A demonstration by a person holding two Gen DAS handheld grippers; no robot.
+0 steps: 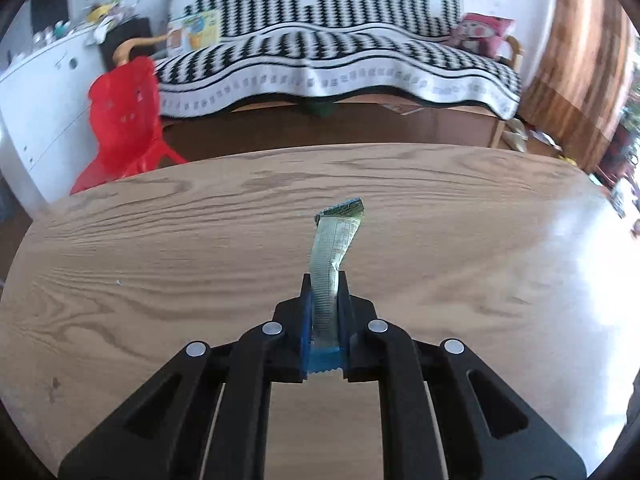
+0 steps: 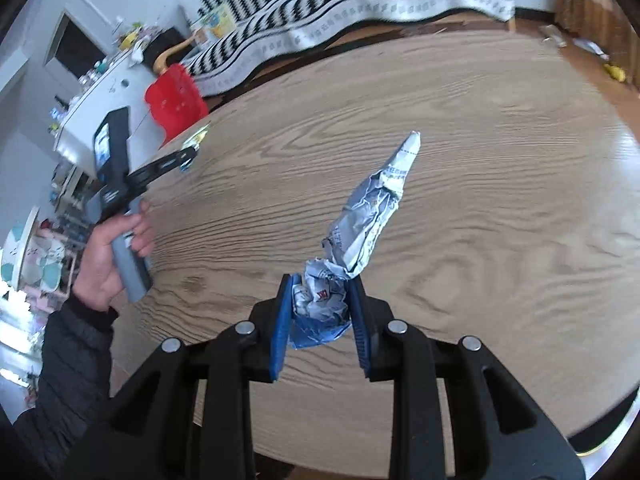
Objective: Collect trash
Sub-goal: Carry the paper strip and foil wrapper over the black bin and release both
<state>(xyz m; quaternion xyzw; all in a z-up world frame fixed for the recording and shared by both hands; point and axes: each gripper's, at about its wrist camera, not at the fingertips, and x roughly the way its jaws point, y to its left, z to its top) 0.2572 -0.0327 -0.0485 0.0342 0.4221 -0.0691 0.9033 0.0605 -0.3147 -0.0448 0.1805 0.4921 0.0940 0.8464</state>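
right hand-held gripper (image 2: 322,300) clamping crumpled wrapper (image 2: 366,216) above wooden table (image 2: 500,160), left hand (image 2: 106,256) at left

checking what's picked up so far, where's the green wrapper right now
The green wrapper is pinched in the left gripper, sticking out over the table; the right wrist view shows it at far left near the red stool.

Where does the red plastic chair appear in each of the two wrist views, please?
Left wrist view: red plastic chair at left, beyond the table's far edge.
Right wrist view: red plastic chair at upper left, past the table edge.
Shared landmark: the black-and-white patterned sofa cover.
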